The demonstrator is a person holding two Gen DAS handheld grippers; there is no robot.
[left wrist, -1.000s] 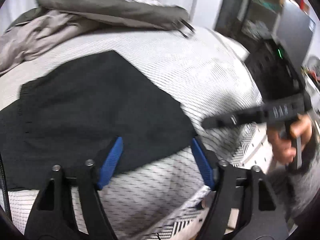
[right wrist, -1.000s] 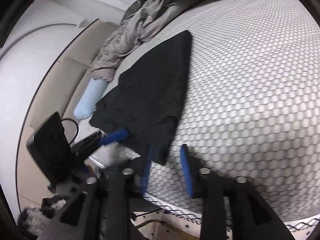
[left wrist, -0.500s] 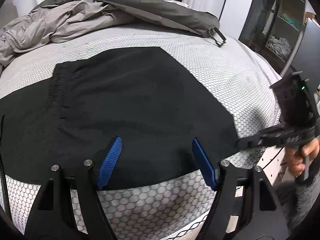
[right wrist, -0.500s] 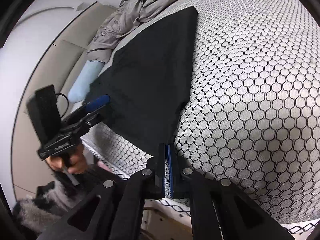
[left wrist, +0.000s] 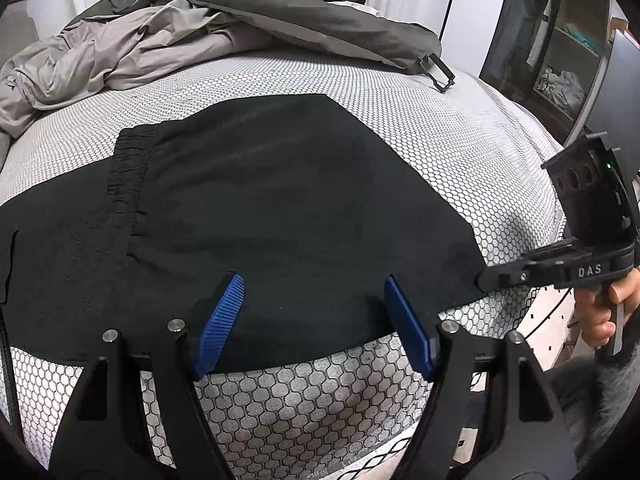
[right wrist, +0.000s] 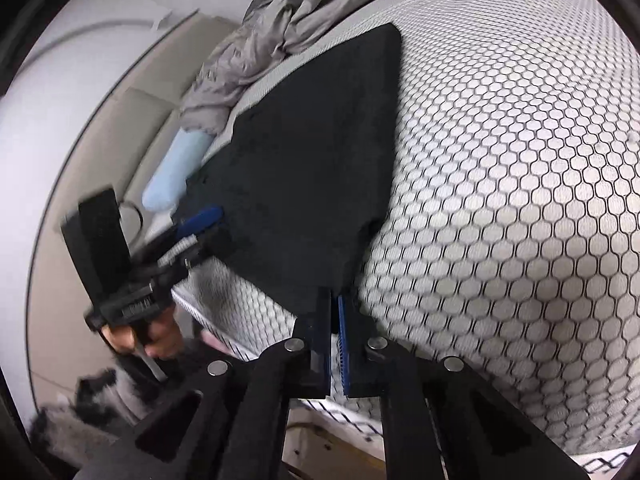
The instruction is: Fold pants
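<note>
Black pants lie spread flat across the centre of the frame on a honeycomb-patterned mattress, their gathered waistband at centre left. My left gripper hangs over the near hem at lower centre, its blue pads spread wide with nothing between them. At the right edge of the frame my right gripper meets the pants' lower right corner; in the right wrist view, bottom centre, the right gripper shows its blue pads drawn nearly together on that corner of cloth. A grey duvet and rumpled beige sheet sit bunched at upper left, with a pale blue pillow at the left of the right wrist view.
</note>
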